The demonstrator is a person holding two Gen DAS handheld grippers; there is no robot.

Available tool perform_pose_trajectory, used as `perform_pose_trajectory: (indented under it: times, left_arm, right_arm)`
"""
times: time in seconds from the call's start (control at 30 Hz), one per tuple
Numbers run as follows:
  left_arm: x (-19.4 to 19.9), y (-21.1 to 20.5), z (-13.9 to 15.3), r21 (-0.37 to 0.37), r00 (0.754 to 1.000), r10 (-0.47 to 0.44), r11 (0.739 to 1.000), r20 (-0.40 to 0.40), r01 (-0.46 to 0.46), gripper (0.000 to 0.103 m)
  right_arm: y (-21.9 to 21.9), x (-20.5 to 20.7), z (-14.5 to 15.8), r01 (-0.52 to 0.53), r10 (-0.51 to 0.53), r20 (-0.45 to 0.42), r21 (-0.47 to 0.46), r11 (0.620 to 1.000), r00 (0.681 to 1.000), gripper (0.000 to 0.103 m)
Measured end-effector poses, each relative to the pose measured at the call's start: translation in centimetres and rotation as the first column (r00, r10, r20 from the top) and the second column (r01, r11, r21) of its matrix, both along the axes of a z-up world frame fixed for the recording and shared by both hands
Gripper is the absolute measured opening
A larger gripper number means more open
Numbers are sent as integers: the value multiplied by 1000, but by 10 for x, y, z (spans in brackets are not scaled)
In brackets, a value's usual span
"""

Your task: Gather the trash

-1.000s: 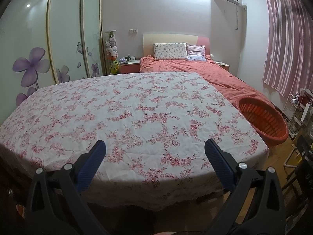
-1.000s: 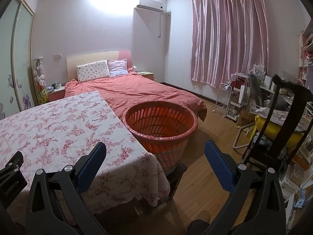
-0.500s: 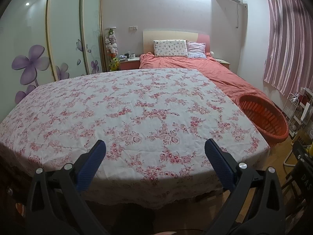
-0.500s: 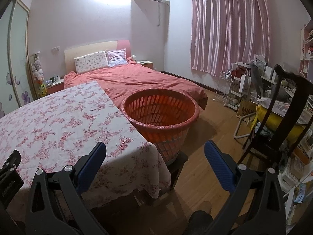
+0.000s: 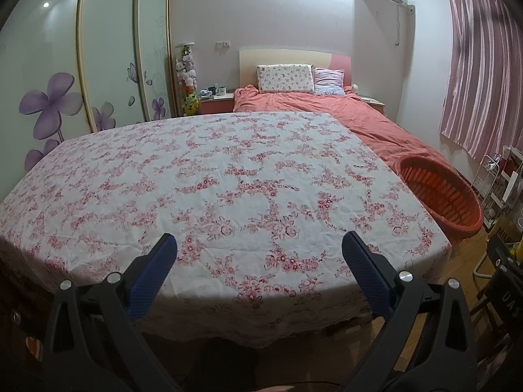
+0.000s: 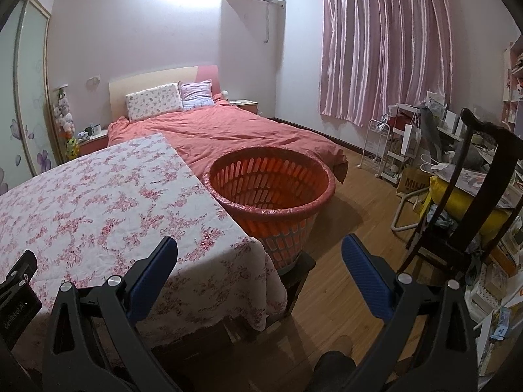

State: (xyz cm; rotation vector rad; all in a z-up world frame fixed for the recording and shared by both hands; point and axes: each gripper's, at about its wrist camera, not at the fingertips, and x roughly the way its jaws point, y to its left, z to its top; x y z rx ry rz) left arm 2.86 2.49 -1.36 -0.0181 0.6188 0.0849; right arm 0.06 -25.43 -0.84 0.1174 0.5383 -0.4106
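Table (image 5: 228,179): nearest, under the tablecloth (image 6: 98,202), which hangs over its near and right edges.
Laundry basket (image 6: 271,192): just beside the table's right edge, raised on a stand off the floor.
Bed (image 6: 228,130): behind the table and basket, two pillows (image 5: 284,77) at its headboard.
Nightstands: one on each side of the bed's head.
Wardrobe (image 5: 108,58): along the left wall.
Curtain (image 6: 385,42): right of the bed.
Chair (image 6: 464,196): far right, before cluttered shelves.
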Motion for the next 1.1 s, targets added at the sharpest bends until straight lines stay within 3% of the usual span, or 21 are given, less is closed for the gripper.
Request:
perform_pose_trajectory:
  times: [1.1]
  left_arm:
    - [0, 0, 0, -7, 1000, 0, 1000, -6, 0, 99]
  right_arm:
    - [2, 2, -1, -12, 12, -5, 5, 1000, 1000, 99]
